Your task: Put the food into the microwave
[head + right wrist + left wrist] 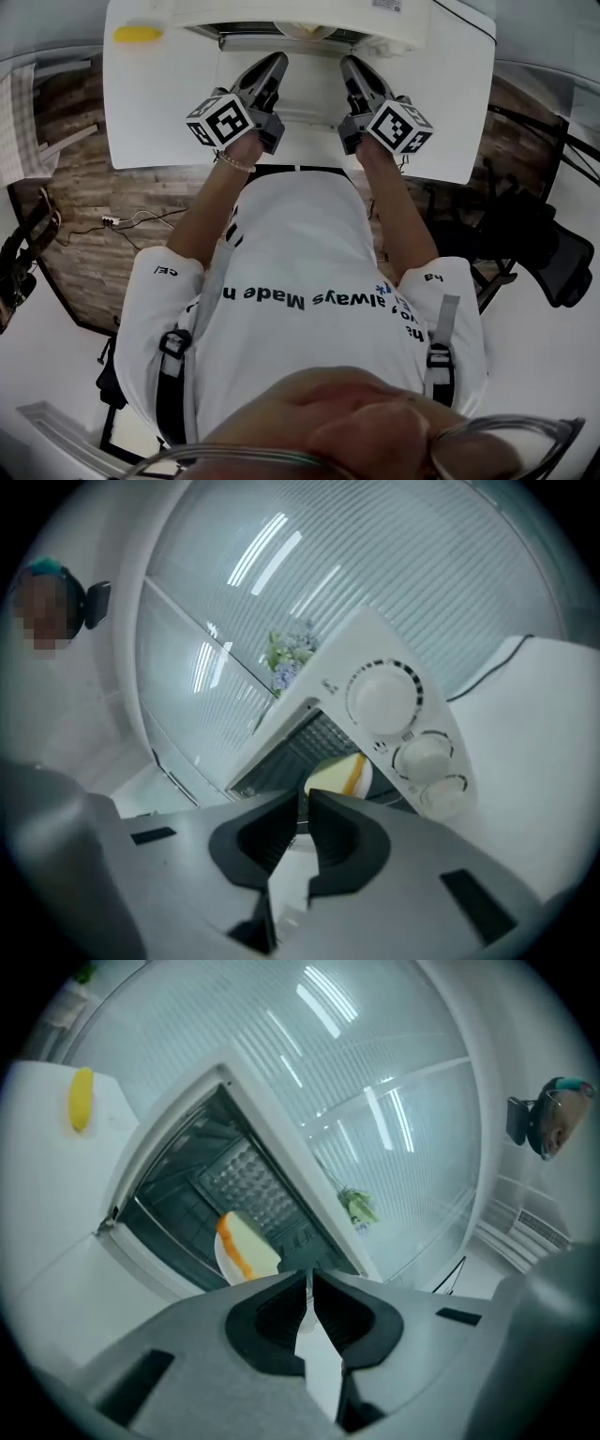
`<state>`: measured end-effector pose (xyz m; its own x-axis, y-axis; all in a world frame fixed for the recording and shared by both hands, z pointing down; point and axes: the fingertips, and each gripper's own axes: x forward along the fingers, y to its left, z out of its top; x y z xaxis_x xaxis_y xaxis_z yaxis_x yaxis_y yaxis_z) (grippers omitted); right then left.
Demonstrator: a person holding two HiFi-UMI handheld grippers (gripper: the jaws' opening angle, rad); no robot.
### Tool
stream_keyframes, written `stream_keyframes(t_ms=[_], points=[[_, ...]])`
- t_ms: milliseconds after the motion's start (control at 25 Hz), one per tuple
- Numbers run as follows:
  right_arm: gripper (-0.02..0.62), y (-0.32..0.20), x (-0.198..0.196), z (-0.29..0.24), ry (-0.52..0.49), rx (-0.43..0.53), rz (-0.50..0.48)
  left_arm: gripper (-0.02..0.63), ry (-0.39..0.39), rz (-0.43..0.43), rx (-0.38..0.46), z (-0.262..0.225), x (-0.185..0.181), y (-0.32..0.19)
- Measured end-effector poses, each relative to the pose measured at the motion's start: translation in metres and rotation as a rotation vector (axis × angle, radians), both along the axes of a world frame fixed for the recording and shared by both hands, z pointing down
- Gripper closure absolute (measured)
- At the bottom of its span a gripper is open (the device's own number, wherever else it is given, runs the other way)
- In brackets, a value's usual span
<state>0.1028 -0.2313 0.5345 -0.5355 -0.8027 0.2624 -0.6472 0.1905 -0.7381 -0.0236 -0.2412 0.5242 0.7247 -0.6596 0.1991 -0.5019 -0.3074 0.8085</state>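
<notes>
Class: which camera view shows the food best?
Left gripper view: the food lies almost whole on its plate inside the microwave. Right gripper view shows it partly behind the jaws; head view barely shows it.

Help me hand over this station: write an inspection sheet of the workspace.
Surface: white table, with the microwave at its far edge.
Job's things: the microwave is open; the plate with the food sits in its cavity.
Clutter: a yellow thing on the table, left of the microwave.
Grippers: left gripper and right gripper each appear shut on the plate's rim.
Cables: loose cables on the floor at the left.
Surroundings: ribbed glass behind the microwave; a chair at the right.
</notes>
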Motion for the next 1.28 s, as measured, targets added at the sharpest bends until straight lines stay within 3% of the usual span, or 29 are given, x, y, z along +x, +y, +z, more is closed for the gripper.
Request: stream_keyframes(t_ms=[360,680,880,1280], points=[[0.568,0.02,0.002,-0.071,0.275,0.219,-0.087,0.592,-0.138,0.048,0.247,-0.074,-0.004,0.018],[0.569,0.036,0.001,-0.138,0.465,0.373,-0.114,0.592,-0.266,0.072,0.405,-0.13,-0.006,0.029],[0.569,0.05,-0.003,-0.175,0.52,0.431,-0.114,0.592,-0.346,0.082,0.5,-0.164,-0.004,0.039],[0.569,0.073,-0.01,-0.228,0.561,0.499,-0.115,0.592,-0.346,0.069,0.597,-0.216,-0.003,0.06]])
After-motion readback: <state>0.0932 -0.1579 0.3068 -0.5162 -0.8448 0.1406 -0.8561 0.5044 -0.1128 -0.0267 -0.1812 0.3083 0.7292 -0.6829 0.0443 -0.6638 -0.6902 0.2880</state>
